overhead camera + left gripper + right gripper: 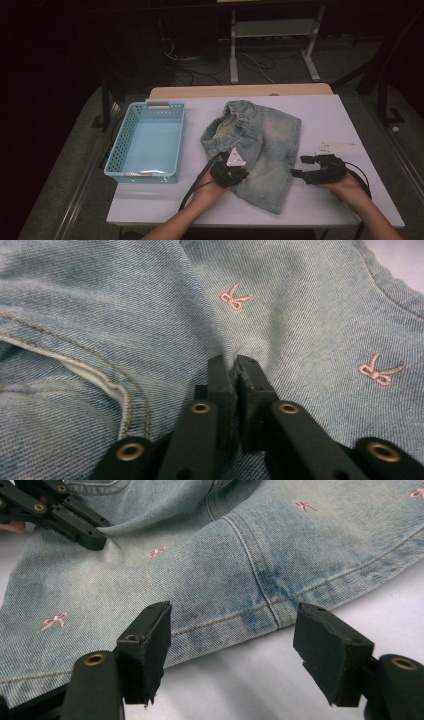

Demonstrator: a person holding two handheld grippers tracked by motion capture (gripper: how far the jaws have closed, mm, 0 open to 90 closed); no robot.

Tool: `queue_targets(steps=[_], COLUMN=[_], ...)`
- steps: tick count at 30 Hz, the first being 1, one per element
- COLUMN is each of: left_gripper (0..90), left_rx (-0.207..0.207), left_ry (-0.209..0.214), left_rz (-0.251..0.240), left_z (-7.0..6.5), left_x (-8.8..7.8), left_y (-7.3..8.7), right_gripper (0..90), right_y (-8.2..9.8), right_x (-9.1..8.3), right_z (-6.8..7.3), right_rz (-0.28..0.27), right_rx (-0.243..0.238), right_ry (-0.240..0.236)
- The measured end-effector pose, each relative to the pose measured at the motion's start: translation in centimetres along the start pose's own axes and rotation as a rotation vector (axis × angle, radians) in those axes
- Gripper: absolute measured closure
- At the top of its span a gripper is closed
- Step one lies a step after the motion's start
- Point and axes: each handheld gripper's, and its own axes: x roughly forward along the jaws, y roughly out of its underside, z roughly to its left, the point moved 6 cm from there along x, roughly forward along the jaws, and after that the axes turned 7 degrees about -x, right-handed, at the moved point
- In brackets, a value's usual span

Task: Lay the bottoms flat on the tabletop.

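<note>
The shorts [260,150] are spread right of the basket [147,140]. A small denim fold is pinched by the left gripper [234,371]; lifted so, it may slip. The right gripper [232,650] is held spread beside the hem.

Denim shorts [262,145]: woven cotton-like cloth, faded pale blue, visible twill grain, matt; darker blue patches near the hem seam; tan topstitching; small pink embroidered motifs [235,297]; gathered, puckered waistband at the far end.

Basket [148,141], left: light blue plastic, perforated walls, smooth floor with a slight sheen.

Table [330,117]: white top, smooth, matt; pale wood edge at the far side.

Left gripper [234,371], right gripper [232,652]: black plastic, matt, faintly textured; brass-coloured metal rivets; jaw pads look rough-edged, rubbery. Plate on the right gripper: pale grey, flat, smooth.
</note>
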Motion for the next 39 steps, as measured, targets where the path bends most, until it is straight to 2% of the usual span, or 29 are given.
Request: queue_targets(steps=[4, 11, 14, 16, 20, 23, 26, 28, 29, 33, 35, 37, 39], left_gripper=[88.9, 88.9, 88.9, 88.9, 89.0, 89.0, 88.9, 88.8, 88.7, 88.6, 87.7, 84.2, 74.5], left_rx=[-0.004, -0.002, 0.012, 0.004, -0.041, -0.091, -0.137, -0.134, -0.162, -0.180, -0.196, -0.209, -0.216], left_ry=[0.016, 0.022, -0.012, -0.035, -0.086, -0.131, -0.164, -0.182, -0.184, -0.199, -0.193, -0.184, -0.169], left_rz=[-0.020, -0.121, -0.149, -0.170, -0.212, -0.237, -0.226, -0.217, -0.215, -0.193, -0.195, -0.195, -0.196], left_z=[0.0, 0.6, 1.4, 2.2, 4.4, 6.1, 7.1, 7.0, 7.0, 7.2, 7.5, 7.5, 7.4], left_x=[-0.5, -3.2, -4.4, -5.0, -6.4, -7.3, -7.1, -6.6, -6.0, -4.8, -4.4, -4.2, -4.2], left_y=[-0.4, -2.3, -3.0, -3.3, -3.7, -3.7, -3.4, -3.5, -3.5, -3.5, -3.2, -3.0, -2.9], right_gripper=[30.9, 30.8, 30.9, 30.9, 30.9, 30.9, 30.9, 30.8, 30.8, 30.8, 30.9, 30.8, 30.8], right_y=[0.0, 0.0, 0.0, 0.0, 0.0, 0.0, 0.0, 0.0, 0.0, 0.0, 0.0, 0.1, 0.1], right_x=[-0.1, -0.2, -0.3, -0.3, -0.3, -0.3, -0.2, -0.2, -0.1, -0.1, -0.1, -0.1, -0.1], right_z=[-0.1, -0.3, -0.2, -0.3, -0.3, -0.3, -0.4, -0.3, -0.3, -0.2, -0.2, -0.3, -0.4], right_rz=[-0.006, -0.010, -0.011, -0.012, -0.013, -0.013, -0.010, -0.008, -0.005, -0.005, -0.005, -0.004, -0.003], right_rx=[0.003, 0.005, 0.006, 0.007, 0.008, 0.008, 0.007, 0.006, 0.005, 0.000, 0.003, 0.005, 0.003], right_ry=[0.004, 0.010, 0.012, 0.013, 0.014, 0.013, 0.013, 0.011, 0.012, 0.010, 0.010, 0.009, 0.008])
